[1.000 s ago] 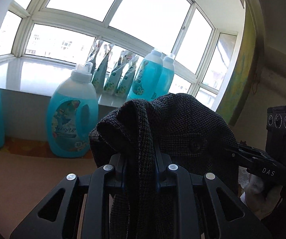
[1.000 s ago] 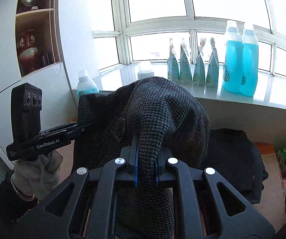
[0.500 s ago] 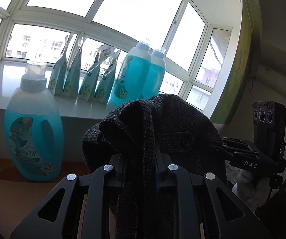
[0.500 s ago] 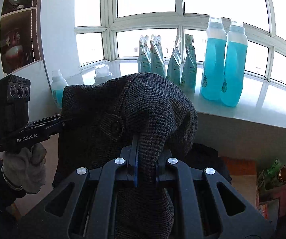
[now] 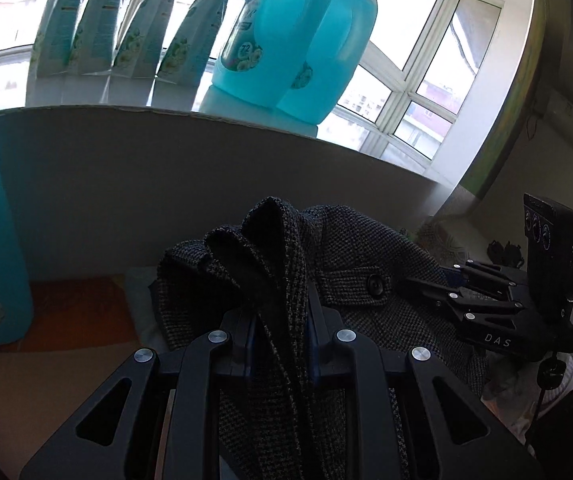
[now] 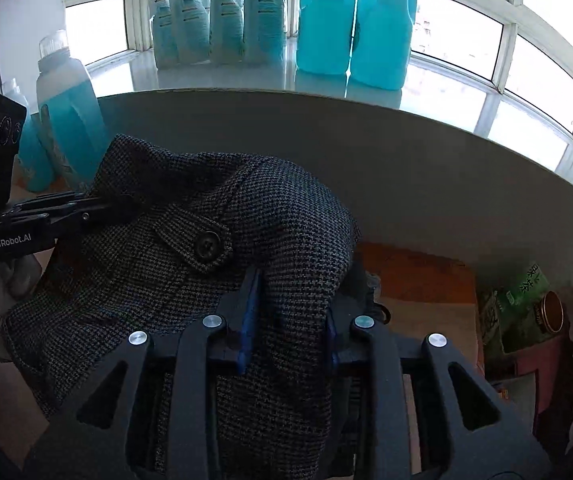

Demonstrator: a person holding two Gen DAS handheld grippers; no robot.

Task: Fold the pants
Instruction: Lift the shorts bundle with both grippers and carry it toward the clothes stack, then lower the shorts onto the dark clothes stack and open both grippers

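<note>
The dark grey houndstooth woven pants [image 5: 350, 280] hang bunched between the two grippers, in front of the grey wall below a white window sill [image 6: 246, 76]. The left gripper [image 5: 280, 344] is closed tight on a gathered fold of the cloth, which rises in narrow ridges above its black fingers [image 5: 222, 340] and drops down between them. The right gripper [image 6: 286, 320] is likewise clamped on a thick hump of the same fabric, its blue-lined pads pressing the cloth from both sides. In the right wrist view, a buttoned flap with a round dark button [image 6: 206, 246] lies on the stretch of fabric between the two grippers, and the left gripper reaches in from the left edge, its tips against the cloth's far edge. In the left wrist view the right gripper [image 5: 418, 284] comes in from the right, its tips at the fabric just beside the button. On the sill stand two tall turquoise detergent bottles [image 6: 354, 20] side by side, with a row of pale blue-green refill pouches [image 6: 214, 12] to their left. Another turquoise jug with a clear cap [image 6: 66, 108] stands lower at the left, near an orange-brown worktop surface [image 6: 418, 276].
</note>
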